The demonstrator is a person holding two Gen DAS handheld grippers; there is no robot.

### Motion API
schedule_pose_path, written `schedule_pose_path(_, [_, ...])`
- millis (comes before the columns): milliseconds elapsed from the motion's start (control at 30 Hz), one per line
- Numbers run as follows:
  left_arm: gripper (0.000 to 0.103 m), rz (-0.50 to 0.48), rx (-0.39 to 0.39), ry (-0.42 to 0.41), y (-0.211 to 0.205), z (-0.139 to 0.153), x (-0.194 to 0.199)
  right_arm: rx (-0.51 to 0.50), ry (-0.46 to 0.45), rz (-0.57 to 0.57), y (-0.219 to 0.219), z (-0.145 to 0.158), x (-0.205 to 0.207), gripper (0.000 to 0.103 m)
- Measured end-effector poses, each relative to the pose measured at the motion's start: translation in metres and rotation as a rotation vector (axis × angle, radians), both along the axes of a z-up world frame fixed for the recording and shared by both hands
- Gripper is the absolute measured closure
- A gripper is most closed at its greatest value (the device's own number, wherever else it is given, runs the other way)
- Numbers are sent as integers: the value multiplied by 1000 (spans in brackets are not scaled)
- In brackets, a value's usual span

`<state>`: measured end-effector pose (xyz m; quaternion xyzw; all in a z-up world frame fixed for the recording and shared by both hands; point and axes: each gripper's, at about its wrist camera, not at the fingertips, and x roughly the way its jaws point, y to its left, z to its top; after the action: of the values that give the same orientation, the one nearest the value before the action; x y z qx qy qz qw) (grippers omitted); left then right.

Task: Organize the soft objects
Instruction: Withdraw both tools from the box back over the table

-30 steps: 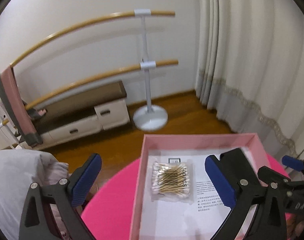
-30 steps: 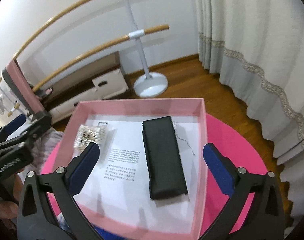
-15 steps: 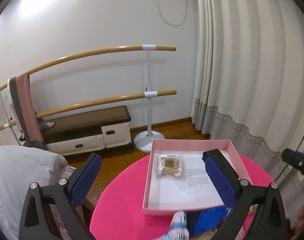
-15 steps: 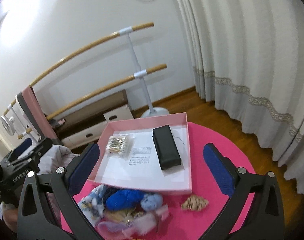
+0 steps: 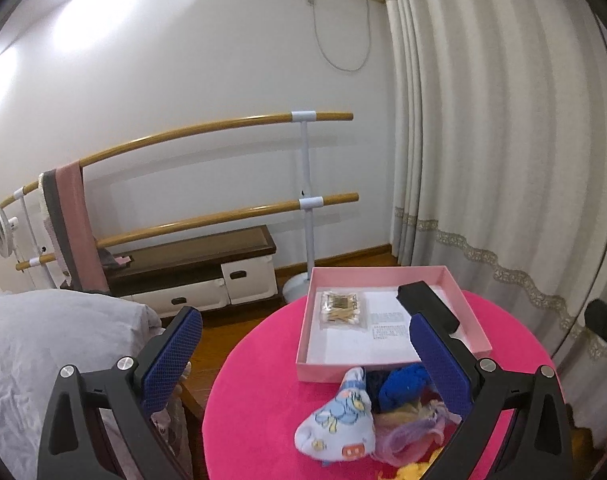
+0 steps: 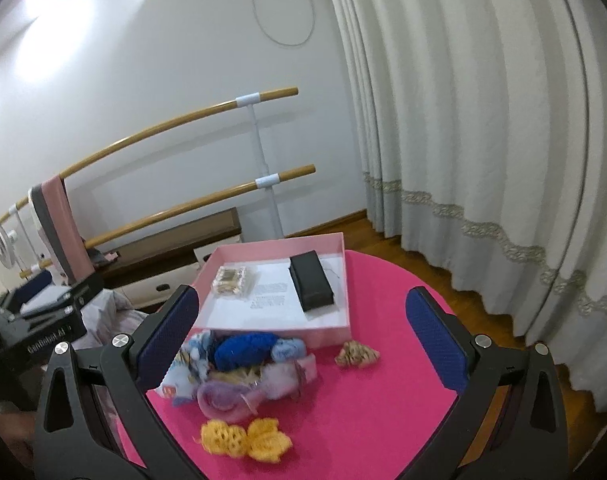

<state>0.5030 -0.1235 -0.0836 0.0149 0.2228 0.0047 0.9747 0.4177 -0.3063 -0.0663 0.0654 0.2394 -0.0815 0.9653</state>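
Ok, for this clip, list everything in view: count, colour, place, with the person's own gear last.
table: one, round, hot pink top
box: one, pale pink, open, far side of table
cotton swab pack: one, clear, in box, left
black pouch: one, in box, right
printed sheet: one, white, box floor
blue knit piece: one, in pile before box
patterned sock: one, light blue, same pile
yellow crochet pieces: two, near edge
tan scrunchie: one, right of pile
barre: two wooden rails, by wall
curtain: white, right
left gripper: fingers blue, open
right gripper: fingers blue, open
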Motion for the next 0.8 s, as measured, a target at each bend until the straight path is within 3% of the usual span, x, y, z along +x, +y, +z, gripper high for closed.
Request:
schedule_pose_path(367, [0, 28, -16, -8, 13, -35, -66, -53, 11, 19, 31, -17, -46, 0])
schedule_pose_path(800, [0, 1, -22, 12, 17, -23, -124, -74, 9, 6, 41, -19, -59, 0])
